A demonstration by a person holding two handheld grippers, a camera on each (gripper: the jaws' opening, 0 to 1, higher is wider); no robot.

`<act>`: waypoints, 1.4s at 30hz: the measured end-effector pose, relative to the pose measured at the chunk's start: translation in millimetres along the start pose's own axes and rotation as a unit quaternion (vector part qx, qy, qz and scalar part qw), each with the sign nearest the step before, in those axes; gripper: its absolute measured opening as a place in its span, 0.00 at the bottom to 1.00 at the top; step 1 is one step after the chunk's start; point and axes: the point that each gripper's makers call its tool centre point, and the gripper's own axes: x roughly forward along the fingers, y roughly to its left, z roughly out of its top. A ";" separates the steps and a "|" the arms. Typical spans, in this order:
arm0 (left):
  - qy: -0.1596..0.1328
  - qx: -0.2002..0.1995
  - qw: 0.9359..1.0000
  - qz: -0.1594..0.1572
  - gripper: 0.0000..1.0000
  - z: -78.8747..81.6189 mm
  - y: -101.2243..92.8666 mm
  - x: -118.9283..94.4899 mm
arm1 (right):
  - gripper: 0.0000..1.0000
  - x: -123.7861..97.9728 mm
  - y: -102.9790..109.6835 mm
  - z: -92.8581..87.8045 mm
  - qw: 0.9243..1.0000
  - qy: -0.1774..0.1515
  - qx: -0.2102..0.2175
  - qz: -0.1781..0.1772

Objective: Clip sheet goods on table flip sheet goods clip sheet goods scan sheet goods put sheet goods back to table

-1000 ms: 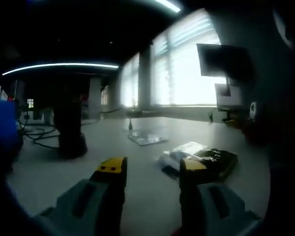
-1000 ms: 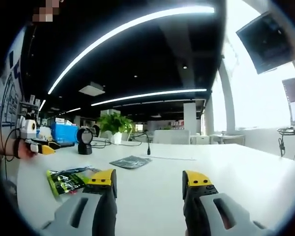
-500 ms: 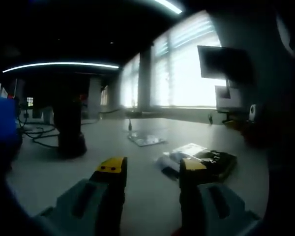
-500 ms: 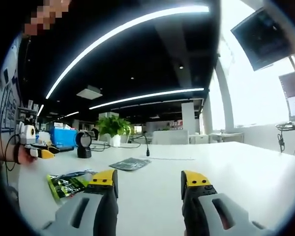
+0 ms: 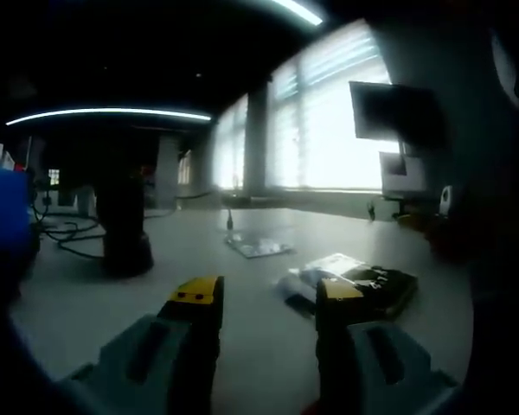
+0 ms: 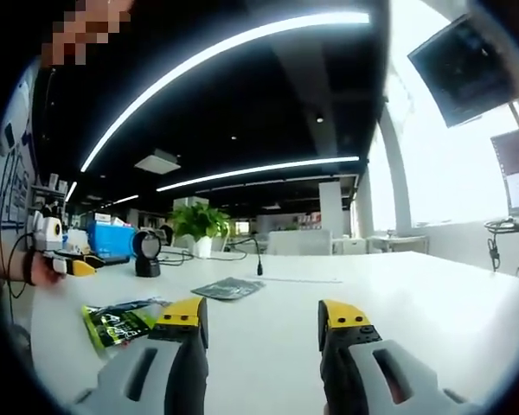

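A green and black flat packet (image 6: 119,322) lies on the white table (image 6: 415,303), just left of my right gripper (image 6: 264,316), whose yellow-tipped jaws stand open with nothing between them. In the left gripper view the same packet (image 5: 363,278) lies beyond the right jaw of my left gripper (image 5: 265,296), which is also open and holds nothing. A second flat grey packet (image 6: 229,288) rests farther off on the table, also the grey packet (image 5: 259,245) in the left gripper view. The left gripper's yellow tip (image 6: 72,264) shows at the far left, in a hand.
A dark scanner on a round stand (image 5: 124,235) is on the table at the left; it appears as the scanner (image 6: 145,252) in the right gripper view. A blue box (image 6: 112,239), cables, a potted plant (image 6: 199,223) and a gooseneck microphone (image 6: 258,256) stand behind. Monitors (image 5: 396,108) hang by the bright windows.
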 end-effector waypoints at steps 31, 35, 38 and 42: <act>0.005 0.008 1.000 -0.003 0.36 -1.6 -1.6 0.5 | 0.50 10.7 95.0 42.0 0.995 -0.031 0.060 0.076; 0.004 0.007 1.000 -0.003 0.36 -1.2 -1.2 0.5 | 0.52 13.2 119.1 43.3 0.994 -0.027 0.033 0.102; 0.003 0.007 1.000 -0.003 0.36 -0.8 -1.6 0.5 | 0.51 15.3 132.6 45.6 0.994 -0.028 0.023 0.107; 0.001 0.006 1.000 -0.003 0.36 -0.3 -1.5 0.3 | 0.54 17.9 146.4 42.5 0.994 -0.020 0.000 0.110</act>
